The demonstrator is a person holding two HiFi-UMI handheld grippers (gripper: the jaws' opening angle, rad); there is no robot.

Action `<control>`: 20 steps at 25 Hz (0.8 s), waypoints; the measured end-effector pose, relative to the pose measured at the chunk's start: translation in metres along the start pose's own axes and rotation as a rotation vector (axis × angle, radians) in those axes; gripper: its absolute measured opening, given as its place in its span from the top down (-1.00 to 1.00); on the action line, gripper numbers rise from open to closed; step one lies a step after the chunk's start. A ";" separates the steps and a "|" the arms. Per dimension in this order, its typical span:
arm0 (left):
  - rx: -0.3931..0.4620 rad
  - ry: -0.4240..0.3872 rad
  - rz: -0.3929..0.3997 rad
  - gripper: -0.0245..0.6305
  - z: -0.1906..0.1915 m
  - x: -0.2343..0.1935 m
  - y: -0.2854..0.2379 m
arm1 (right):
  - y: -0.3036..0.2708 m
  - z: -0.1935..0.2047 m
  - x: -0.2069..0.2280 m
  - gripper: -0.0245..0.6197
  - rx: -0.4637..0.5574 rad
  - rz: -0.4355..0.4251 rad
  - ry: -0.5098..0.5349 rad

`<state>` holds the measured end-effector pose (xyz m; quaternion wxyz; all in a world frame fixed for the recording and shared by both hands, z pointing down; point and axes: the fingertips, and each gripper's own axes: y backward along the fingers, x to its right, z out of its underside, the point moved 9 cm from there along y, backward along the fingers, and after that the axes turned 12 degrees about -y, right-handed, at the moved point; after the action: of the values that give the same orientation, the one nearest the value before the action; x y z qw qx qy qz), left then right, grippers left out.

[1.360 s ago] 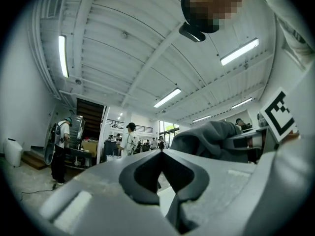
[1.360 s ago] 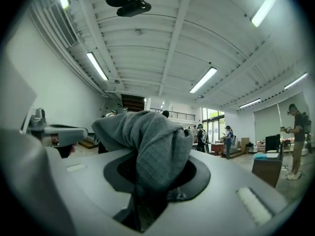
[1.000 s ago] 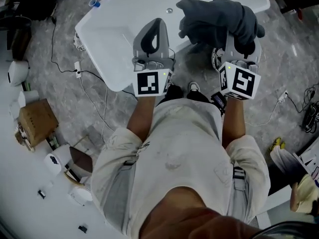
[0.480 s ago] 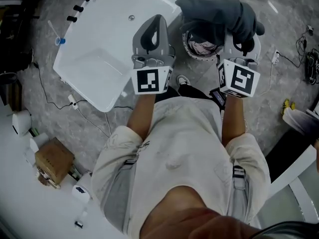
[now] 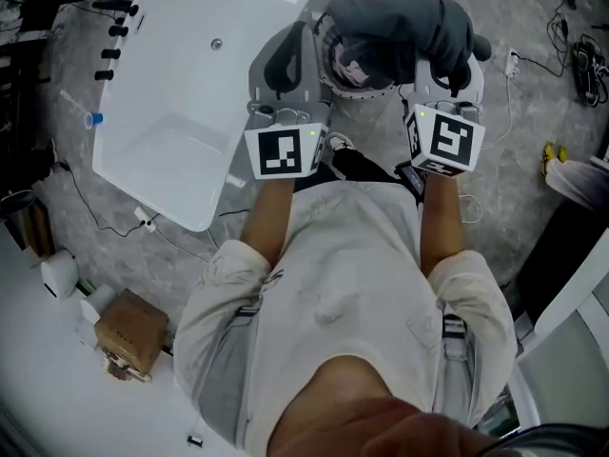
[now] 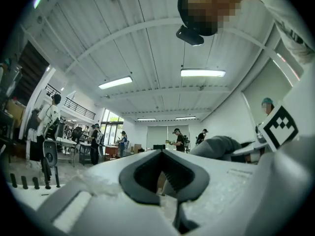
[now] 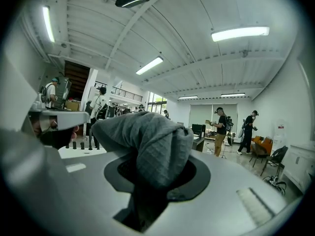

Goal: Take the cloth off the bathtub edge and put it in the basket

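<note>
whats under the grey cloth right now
A round basket on the floor lies partly under the cloth; its near rim and patterned inside show. The cloth hides its far side and the rest of its inside.

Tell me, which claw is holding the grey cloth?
The right claw: the grey cloth is bunched up between its jaws. The left claw is shut with nothing in it.
</note>
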<state>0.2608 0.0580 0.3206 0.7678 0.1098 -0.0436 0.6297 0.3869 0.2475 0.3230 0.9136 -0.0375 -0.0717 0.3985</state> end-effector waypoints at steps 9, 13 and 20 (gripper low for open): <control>-0.017 0.005 0.004 0.93 0.006 0.005 -0.005 | -0.017 0.042 0.009 0.55 -0.101 0.006 -0.071; -0.025 0.008 -0.014 0.93 0.008 -0.002 -0.006 | -0.035 0.064 0.007 0.54 -0.165 0.002 -0.072; -0.038 -0.004 -0.033 0.93 0.014 -0.012 -0.003 | -0.076 0.147 0.003 0.53 -0.396 -0.005 -0.086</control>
<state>0.2624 0.0427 0.3318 0.7799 0.0971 -0.0552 0.6159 0.4197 0.1997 0.4776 0.8855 -0.1992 -0.1876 0.3756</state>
